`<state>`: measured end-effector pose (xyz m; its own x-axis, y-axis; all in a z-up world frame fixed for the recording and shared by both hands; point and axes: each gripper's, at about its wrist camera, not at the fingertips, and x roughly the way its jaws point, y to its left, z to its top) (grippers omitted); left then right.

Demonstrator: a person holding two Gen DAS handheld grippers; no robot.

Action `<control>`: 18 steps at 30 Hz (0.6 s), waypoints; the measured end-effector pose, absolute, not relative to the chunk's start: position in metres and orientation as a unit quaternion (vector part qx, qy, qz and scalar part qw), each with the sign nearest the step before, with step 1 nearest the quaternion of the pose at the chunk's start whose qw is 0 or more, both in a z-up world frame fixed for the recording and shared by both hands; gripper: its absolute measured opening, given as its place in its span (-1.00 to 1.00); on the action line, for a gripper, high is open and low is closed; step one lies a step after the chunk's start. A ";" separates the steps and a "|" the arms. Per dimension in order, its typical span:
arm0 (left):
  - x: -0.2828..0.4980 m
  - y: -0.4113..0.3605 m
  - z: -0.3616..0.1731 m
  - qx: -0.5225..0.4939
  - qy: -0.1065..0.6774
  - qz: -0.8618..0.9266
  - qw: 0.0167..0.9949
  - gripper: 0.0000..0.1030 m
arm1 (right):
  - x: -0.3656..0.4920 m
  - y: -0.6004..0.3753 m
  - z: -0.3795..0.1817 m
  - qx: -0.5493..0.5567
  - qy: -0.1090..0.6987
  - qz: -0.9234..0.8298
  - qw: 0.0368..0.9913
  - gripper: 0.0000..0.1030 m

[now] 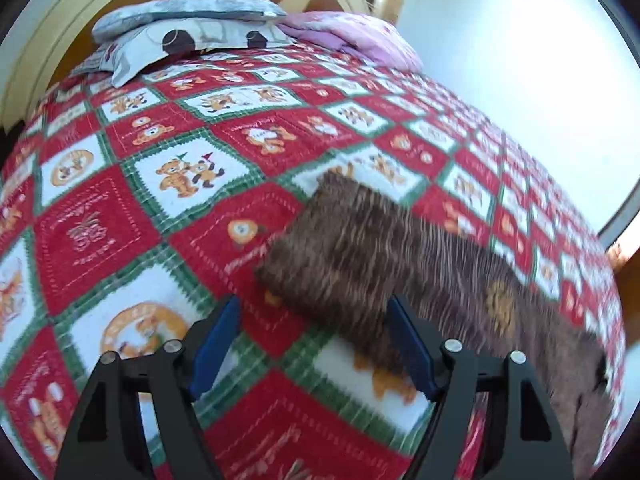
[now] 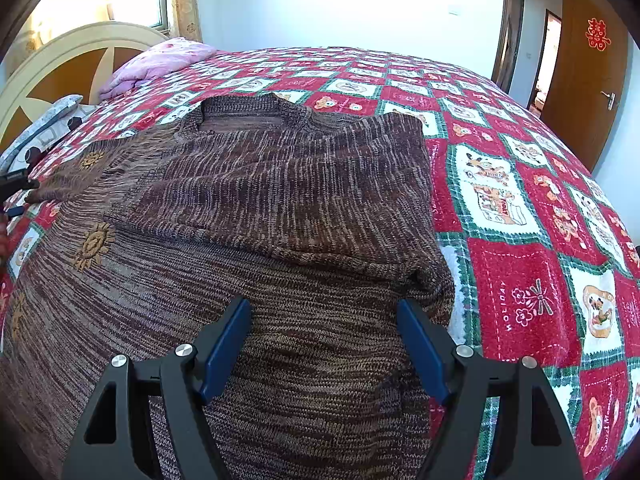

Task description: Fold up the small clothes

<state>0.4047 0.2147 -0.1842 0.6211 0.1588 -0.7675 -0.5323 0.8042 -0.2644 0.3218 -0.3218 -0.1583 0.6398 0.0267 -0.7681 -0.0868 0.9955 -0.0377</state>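
Both the left gripper [image 1: 314, 316] and right gripper [image 2: 324, 320] hold their blue-padded fingers [image 1: 218, 344] spread wide, gripping nothing.

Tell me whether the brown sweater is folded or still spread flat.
Partly folded: in the right wrist view one sleeve lies across the brown sweater, while its body remains spread over the bedspread.

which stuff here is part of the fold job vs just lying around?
Job:
- brown knit sweater, one sleeve already folded across its body
- left claw, open, at the other sleeve's end
- right claw, open, over the hem

Lying about:
- patchwork bedspread underneath
- grey patterned pillows
- pink quilt
- headboard
- wooden door
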 end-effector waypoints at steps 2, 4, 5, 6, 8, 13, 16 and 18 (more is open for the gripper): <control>0.413 0.221 -0.186 -0.256 0.384 0.201 0.864 0.48 | 0.322 -0.322 -0.158 -0.035 0.423 0.032 0.905 0.48; 0.413 0.228 -0.185 -0.276 0.371 0.202 0.863 0.42 | 0.322 -0.322 -0.158 -0.035 0.423 0.031 0.905 0.48; 0.414 0.230 -0.185 -0.288 0.364 0.199 0.863 0.40 | 0.322 -0.321 -0.158 -0.036 0.423 0.031 0.905 0.48; 0.413 0.230 -0.185 -0.288 0.364 0.199 0.863 0.25 | 0.322 -0.322 -0.158 -0.036 0.423 0.031 0.905 0.49; 0.418 0.227 -0.186 -0.270 0.377 0.193 0.865 -0.22 | 0.322 -0.322 -0.158 -0.036 0.423 0.031 0.905 0.49; 0.424 0.220 -0.178 -0.245 0.384 0.171 0.874 -0.80 | 0.322 -0.322 -0.158 -0.035 0.423 0.031 0.905 0.49; 0.423 0.210 -0.162 -0.229 0.363 0.168 0.887 -0.80 | 0.322 -0.322 -0.158 -0.035 0.423 0.031 0.905 0.49; 0.423 0.201 -0.149 -0.223 0.352 0.159 0.895 -0.80 | 0.322 -0.322 -0.158 -0.035 0.423 0.031 0.905 0.49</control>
<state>0.4229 0.2006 -0.1495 0.7025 0.1274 -0.7002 -0.4405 0.8506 -0.2871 0.3219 -0.3217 -0.1585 0.6395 0.0270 -0.7683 -0.0867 0.9955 -0.0371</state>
